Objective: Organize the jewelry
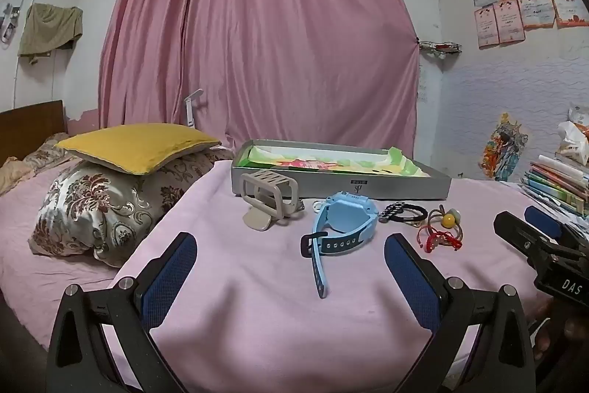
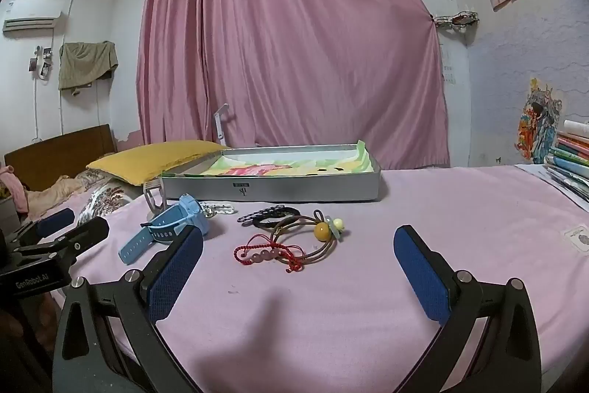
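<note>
blue-padded, the left tongs (image 1: 291, 258) stand wide apart with nothing between them, hovering low over the pink cloth (image 1: 257, 282) that covers the surface; the right tongs (image 2: 298, 253) are spread just as wide and also hold nothing. nearest the left tongs lies a light blue watch (image 1: 344, 221), its case tipped on edge and its perforated strap running toward the camera, a darker blue strap end curling beside it. in front of the right tongs sits a red cord bracelet (image 2: 270, 253) strung with a few pink beads, touching a thin brown hair tie (image 2: 305, 232) that carries an amber ball and a pale round bead. just behind those rest a black hair tie (image 2: 278, 220) and a dark beaded band (image 2: 259, 211), lying against each other, with a small white chain (image 2: 217, 208) near the watch. a beige plastic holder (image 1: 268, 199) stands to the left of the watch. farther back, a shallow silver tin (image 1: 340, 186) lies open, lined with a colourful picture. behind it hangs a pink curtain (image 1: 265, 32), and a yellow pillow (image 1: 138, 146) rests on the bed at the left.
</note>
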A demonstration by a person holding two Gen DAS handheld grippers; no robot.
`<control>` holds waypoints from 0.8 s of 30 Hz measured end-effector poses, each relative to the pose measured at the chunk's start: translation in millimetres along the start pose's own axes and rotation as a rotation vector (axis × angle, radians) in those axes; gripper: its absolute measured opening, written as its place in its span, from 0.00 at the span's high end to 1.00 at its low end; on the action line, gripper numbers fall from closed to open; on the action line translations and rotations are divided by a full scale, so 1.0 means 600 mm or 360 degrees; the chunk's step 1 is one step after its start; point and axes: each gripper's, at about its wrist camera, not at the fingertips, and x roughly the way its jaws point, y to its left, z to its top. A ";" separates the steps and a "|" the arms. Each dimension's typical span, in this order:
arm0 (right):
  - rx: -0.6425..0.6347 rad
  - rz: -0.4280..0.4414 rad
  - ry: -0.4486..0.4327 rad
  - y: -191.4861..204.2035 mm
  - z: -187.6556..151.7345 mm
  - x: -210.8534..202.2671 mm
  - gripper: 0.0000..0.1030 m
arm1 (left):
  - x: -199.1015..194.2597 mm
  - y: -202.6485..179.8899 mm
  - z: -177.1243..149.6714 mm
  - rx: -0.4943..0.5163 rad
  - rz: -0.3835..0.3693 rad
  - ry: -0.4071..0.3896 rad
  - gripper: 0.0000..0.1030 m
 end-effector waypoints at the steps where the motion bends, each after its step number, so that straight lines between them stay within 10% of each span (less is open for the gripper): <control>1: -0.0003 -0.0003 -0.0002 0.001 0.000 0.000 0.01 | 0.000 0.000 0.000 -0.0001 0.0004 0.0003 0.01; 24: 0.0033 0.0002 0.0011 -0.003 -0.001 0.004 0.01 | 0.003 0.010 -0.008 0.0003 0.0015 0.0003 0.01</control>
